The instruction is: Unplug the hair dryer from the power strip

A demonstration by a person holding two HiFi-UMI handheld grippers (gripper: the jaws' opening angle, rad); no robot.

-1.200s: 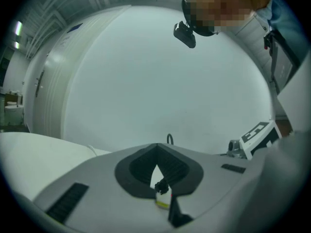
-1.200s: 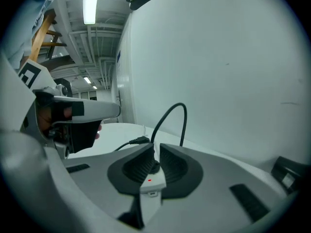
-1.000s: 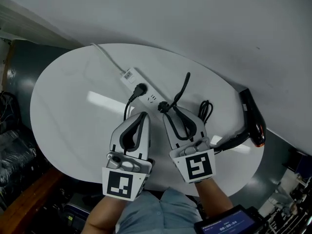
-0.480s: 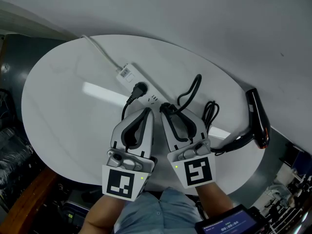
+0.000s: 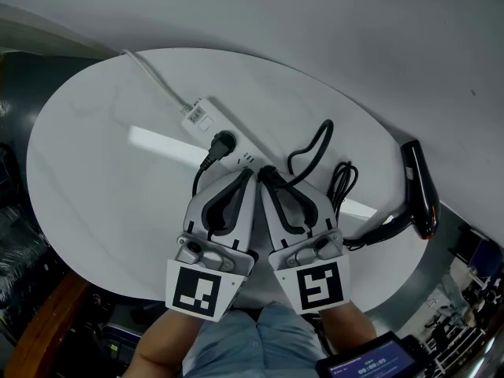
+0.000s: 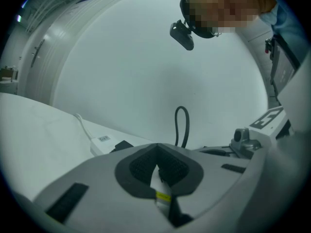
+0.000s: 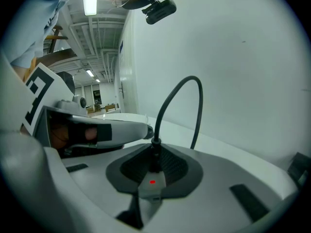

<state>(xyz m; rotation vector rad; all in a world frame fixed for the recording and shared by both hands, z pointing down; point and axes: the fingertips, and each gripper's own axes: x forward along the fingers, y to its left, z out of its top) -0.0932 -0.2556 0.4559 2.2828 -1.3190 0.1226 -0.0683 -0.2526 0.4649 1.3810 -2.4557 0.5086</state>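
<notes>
- Right gripper (image 5: 265,174): fingers have just been closing and now clamp the plug (image 7: 154,157) seated in the power strip (image 5: 203,116).
- Left gripper (image 5: 246,177): fingers together, tips over the strip.
- Hair dryer (image 5: 421,189) lies at the desk (image 5: 110,187) edge.

Robotics lab or test hall, not a home.

Bare white round table (image 5: 94,172) set against a plain white wall (image 5: 315,22). Right gripper view, far left: tall open hall with exposed ceiling pipes (image 7: 104,38) and a strip light (image 7: 90,4). Head view: cable tangle (image 5: 12,227) at near left. Cluttered equipment (image 5: 472,313) at near right, too blurred to name. Small screen (image 5: 366,362) showing digits, close to the person. Left gripper (image 5: 250,174) and right gripper (image 5: 264,172) each carry a cube with square markers, which reads as tracking kit for recording.
</notes>
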